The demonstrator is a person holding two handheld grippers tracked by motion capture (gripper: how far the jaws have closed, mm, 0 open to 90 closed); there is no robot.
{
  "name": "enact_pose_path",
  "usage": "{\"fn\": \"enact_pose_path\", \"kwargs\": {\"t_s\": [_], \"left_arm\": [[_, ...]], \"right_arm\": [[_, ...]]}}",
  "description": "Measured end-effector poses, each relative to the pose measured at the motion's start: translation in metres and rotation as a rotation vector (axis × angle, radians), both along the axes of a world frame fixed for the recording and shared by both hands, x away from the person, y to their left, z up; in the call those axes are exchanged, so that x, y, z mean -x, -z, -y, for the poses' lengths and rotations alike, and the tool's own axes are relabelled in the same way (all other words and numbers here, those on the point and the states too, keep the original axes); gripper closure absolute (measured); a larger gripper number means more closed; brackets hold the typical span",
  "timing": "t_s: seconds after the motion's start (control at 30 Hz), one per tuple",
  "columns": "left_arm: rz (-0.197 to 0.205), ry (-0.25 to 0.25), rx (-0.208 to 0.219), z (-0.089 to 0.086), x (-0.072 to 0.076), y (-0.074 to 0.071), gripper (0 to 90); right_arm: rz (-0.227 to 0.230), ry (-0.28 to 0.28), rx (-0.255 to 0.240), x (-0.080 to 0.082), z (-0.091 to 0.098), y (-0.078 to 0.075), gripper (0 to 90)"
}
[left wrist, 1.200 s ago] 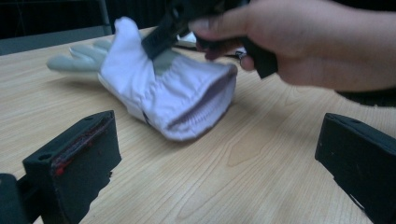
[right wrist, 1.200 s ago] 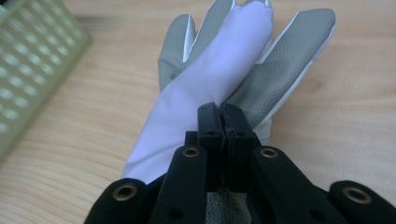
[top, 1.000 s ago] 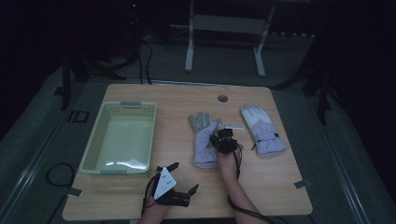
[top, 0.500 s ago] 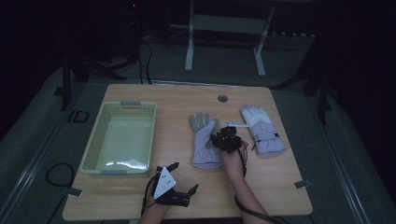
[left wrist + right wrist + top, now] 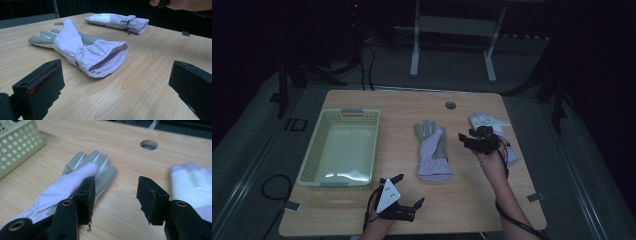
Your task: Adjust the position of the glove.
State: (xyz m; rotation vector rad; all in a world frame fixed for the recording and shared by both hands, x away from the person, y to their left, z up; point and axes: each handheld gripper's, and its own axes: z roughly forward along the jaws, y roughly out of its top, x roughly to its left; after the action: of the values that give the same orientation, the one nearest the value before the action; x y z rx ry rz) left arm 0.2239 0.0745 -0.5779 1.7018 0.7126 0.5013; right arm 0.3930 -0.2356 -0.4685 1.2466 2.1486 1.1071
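A: High view first: right gripper [image 5: 473,140] hangs above the wooden table [image 5: 402,102], between the pale lilac fabric glove with grey palm and fingers [image 5: 433,150] and the second pale lilac glove [image 5: 492,127] at the right edge. Jaws have just been opening, nothing between them.

B: Left gripper [image 5: 404,192]?

A: Parked near the front edge, jaws spread wide, holding nothing. Pale green perforated plastic basket [image 5: 343,146] sits left of the middle glove, nothing in it.

B: Step in hand?

A: My guess: gloves go in the basket, and the right one is between grabs. Best to come down on the cuff or a folded ridge, pinch both layers, lift clear before swinging left.

B: What do the gripper views add?

A: Left gripper view shows the middle glove's elastic cuff gaping open toward the camera [image 5: 100,58], plus a dark strap on the far glove [image 5: 120,22]; high view gives neither. Right gripper view shows the round hole in the tabletop [image 5: 149,145] and basket wall [image 5: 17,142] close up, gloves blurred.
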Motion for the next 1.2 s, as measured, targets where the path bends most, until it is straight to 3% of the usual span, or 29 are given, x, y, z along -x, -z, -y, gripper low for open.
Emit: {"fn": "enact_pose_path", "kwargs": {"t_s": [0.23, 0.4, 0.53, 0.77, 1.03, 1.2], "left_arm": [[-0.008, 0.004, 0.005, -0.001, -0.001, 0.0, 0.0], [-0.002, 0.005, -0.001, 0.0, 0.0, 0.0, 0.0], [-0.006, 0.002, 0.007, -0.001, -0.001, 0.0, 0.0], [-0.009, 0.004, 0.011, -0.002, -0.001, 0.0, 0.0], [-0.009, 0.009, 0.019, -0.002, -0.002, 0.0, 0.0], [-0.01, 0.011, 0.02, -0.003, -0.002, 0.0, 0.0]], "right_arm": [[0.033, 0.047, 0.026, -0.012, 0.043, -0.012, 50.7], [0.027, 0.097, 0.018, -0.024, 0.072, -0.012, 48.8], [0.01, 0.118, 0.038, -0.036, 0.093, -0.008, 49.6], [-0.037, 0.103, 0.073, -0.053, 0.115, 0.013, 48.3], [-0.107, 0.059, 0.089, -0.066, 0.118, 0.045, 48.5], [-0.16, 0.076, 0.1, -0.072, 0.122, 0.066, 53.9]]}}
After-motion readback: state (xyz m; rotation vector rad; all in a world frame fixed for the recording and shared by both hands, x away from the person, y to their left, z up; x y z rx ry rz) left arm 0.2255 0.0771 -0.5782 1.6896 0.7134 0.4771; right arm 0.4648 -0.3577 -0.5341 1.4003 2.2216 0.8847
